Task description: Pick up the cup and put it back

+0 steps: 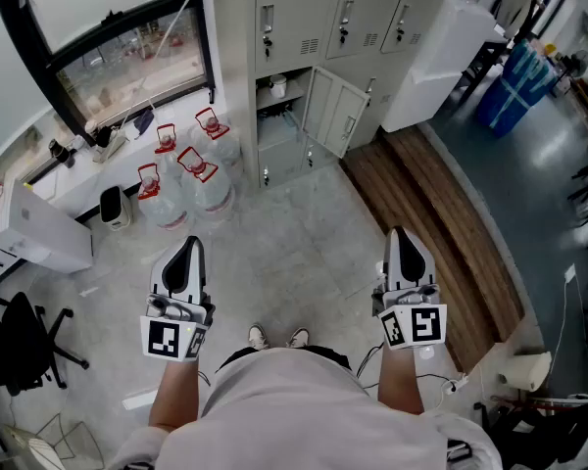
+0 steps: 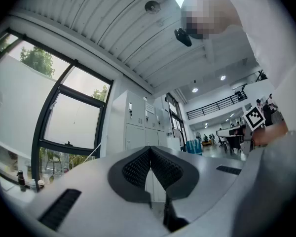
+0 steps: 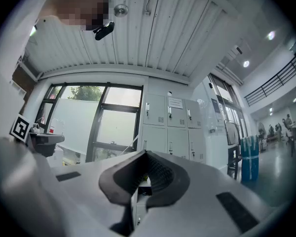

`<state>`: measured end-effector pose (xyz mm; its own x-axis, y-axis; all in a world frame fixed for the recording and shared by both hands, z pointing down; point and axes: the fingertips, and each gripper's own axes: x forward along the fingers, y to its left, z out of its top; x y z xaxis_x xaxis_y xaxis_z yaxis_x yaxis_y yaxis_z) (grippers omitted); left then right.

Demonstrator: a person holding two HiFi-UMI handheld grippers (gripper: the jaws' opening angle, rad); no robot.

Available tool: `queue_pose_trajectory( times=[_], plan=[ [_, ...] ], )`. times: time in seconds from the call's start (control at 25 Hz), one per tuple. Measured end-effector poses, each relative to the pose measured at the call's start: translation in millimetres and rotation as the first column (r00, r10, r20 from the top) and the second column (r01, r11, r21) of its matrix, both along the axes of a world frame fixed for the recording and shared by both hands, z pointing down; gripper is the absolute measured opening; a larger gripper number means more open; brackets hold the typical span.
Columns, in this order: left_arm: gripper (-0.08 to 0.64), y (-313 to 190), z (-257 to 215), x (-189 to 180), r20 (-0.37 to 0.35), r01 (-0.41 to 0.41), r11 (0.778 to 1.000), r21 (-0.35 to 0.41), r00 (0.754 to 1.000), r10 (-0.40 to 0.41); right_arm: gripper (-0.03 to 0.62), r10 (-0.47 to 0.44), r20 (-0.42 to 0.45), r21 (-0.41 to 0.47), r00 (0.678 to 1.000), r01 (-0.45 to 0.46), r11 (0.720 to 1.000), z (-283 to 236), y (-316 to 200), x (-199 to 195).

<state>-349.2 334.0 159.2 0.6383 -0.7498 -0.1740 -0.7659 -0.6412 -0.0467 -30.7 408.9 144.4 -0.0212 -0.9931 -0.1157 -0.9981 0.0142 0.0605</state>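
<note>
Jaws together on left gripper, right gripper, both empty, facing lockers

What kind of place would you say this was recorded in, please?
Probably an indoor workplace, something like a lab or workshop hall: a bank of grey metal lockers, large water jugs standing on the floor by a window, and a black office chair.

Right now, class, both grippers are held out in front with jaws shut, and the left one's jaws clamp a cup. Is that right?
No. The left gripper holds nothing: the left gripper view shows its jaws shut on each other, with nothing between them. The right gripper is shut too.
</note>
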Motion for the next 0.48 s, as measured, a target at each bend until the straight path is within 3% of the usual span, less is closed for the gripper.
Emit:
queue_pose_trajectory(
  times=[0.48],
  plan=[
    [0.021, 4, 8, 42, 0.029, -0.003, 1.0, -0.012, 1.0, 0.004, 0.017, -0.081, 0.056, 0.005, 0.995, 0.081, 0.997, 16, 1, 29]
  ],
)
